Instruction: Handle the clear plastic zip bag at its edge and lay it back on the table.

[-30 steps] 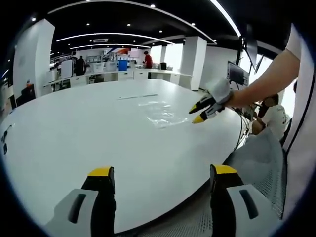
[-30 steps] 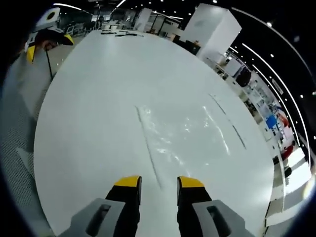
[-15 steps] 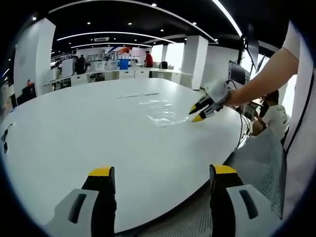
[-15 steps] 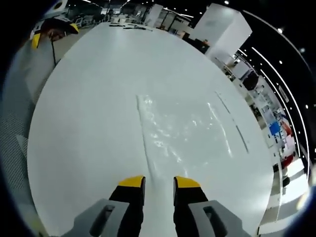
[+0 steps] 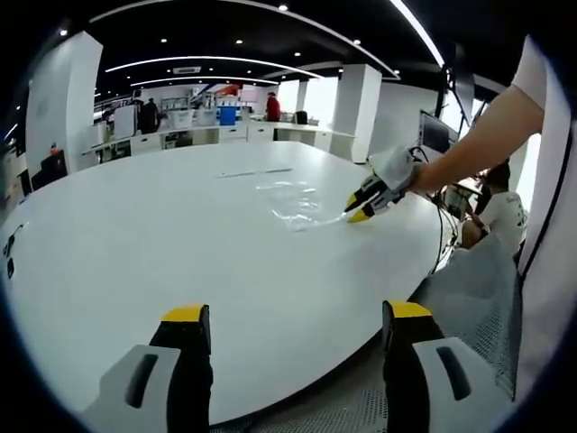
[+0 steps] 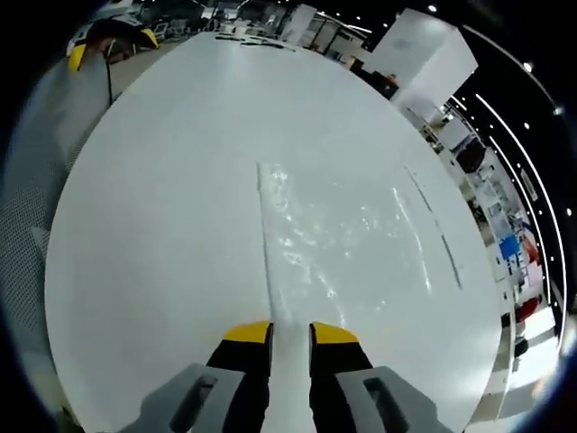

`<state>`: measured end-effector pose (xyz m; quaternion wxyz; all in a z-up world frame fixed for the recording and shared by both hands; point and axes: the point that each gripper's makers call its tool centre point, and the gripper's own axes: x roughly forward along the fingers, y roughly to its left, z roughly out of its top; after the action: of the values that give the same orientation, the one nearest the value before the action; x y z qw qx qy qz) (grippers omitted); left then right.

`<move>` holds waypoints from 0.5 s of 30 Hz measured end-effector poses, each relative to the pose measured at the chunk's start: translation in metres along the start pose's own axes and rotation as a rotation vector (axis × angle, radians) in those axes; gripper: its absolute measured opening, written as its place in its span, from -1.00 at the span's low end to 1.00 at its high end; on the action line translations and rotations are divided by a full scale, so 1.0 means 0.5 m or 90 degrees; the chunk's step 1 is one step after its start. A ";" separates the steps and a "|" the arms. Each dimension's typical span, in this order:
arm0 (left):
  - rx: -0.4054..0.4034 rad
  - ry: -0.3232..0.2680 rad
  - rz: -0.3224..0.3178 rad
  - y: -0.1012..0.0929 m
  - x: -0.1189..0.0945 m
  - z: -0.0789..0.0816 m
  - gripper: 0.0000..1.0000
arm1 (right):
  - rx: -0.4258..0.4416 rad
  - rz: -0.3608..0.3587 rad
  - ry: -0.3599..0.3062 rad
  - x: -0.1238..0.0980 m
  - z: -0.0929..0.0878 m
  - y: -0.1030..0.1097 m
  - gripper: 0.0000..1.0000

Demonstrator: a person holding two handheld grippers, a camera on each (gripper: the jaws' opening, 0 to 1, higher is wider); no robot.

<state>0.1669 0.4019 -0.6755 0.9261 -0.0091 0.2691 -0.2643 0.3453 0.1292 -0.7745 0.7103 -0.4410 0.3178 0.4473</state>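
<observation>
In the left gripper view, the left gripper [image 5: 288, 316] hangs released, jaws wide apart, over the near edge of the white table [image 5: 135, 234]. Farther right, the clear plastic zip bag [image 5: 293, 203] lies flat on the tabletop, with the right gripper [image 5: 354, 210] at its near edge. In the right gripper view, the right gripper [image 6: 290, 332] is nearly clenched, jaws straddling the bag's [image 6: 343, 234] edge strip.

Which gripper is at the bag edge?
The right gripper: its yellow-tipped fingers straddle the near edge of the clear plastic zip bag. The left gripper hangs open, far from it.
</observation>
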 end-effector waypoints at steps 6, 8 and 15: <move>0.001 0.003 0.001 0.001 0.001 -0.002 0.52 | -0.006 0.017 0.005 0.011 0.001 -0.003 -0.90; 0.002 0.005 0.000 -0.001 0.001 -0.002 0.52 | 0.003 0.027 0.006 0.012 0.000 -0.004 -0.91; -0.001 0.008 0.001 -0.001 0.001 -0.002 0.51 | -0.002 0.048 0.008 0.017 -0.002 -0.003 -1.00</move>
<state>0.1664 0.4013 -0.6763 0.9247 -0.0080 0.2750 -0.2632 0.3500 0.1310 -0.7817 0.6903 -0.4328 0.3374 0.4715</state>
